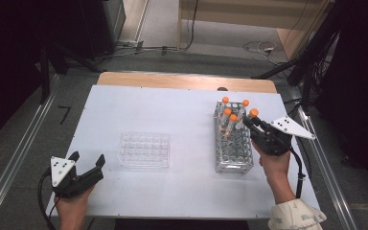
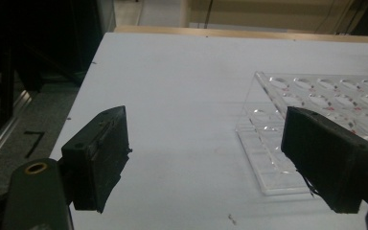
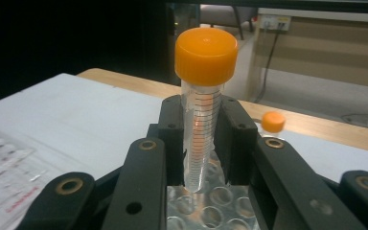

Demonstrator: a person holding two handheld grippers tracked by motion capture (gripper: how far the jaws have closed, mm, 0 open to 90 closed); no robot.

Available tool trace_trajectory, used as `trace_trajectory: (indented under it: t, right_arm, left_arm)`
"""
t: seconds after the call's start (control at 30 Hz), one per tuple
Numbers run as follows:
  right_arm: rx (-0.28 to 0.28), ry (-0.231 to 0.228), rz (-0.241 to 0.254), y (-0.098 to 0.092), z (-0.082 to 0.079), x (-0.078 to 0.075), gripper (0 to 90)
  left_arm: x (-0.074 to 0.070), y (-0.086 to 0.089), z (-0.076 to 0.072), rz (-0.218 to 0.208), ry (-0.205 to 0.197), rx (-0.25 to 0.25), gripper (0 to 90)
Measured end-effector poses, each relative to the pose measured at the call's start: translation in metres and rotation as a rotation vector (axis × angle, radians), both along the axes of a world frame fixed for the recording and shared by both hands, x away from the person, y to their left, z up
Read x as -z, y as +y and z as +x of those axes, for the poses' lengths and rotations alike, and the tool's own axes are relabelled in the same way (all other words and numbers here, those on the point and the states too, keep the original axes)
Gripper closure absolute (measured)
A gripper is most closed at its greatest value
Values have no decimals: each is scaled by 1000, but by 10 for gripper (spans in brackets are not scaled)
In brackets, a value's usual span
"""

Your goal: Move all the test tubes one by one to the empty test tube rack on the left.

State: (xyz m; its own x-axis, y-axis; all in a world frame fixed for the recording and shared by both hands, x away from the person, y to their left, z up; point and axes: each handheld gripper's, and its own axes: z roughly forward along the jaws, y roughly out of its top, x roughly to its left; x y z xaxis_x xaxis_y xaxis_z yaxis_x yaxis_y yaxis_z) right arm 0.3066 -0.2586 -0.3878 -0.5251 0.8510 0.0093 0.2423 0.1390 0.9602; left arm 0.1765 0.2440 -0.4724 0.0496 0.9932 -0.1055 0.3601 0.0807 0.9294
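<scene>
**Operator:** Starting at my right gripper: its jaws are clamped on a clear graduated centrifuge tube with an orange screw cap, gripping the barrel below the cap. The tube stands upright between the fingers, long axis vertical, its tapered tip hanging just above the open wells of the tube rack.

**Observer:** So the rack lies straight beneath the tip?

**Operator:** Yes, right below, and I judge the coming move turns on that: the tube stays plumb while it clears the rack, then travels toward the low clear well tray, which sits well apart, mid-table, toward my left.

**Observer:** And the left side?

**Operator:** My left gripper rests near the table's front edge, jaws spread wide with nothing between them. The tray's corner lies just ahead of its right-hand finger. That hand is nearer the tray; the right is the one at the rack.

**Observer:** Counts?

**Operator:** From the high view, five orange caps: one on the tube I hold, four on tubes standing in the rack's far end. One rack, one tray, two grippers.
</scene>
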Motion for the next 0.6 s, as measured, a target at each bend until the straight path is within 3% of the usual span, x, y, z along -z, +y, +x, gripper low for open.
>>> trace_trajectory:
  t: [0.3,0.6]
  right_arm:
    - [-100,-1,-24,22,-16,-2,718]
    - [-186,30,-60,51,-21,8,719]
  left_arm:
    - [-7,-11,-3,-18,-24,43,174]
    - [-13,-22,-3,-22,-42,95,187]
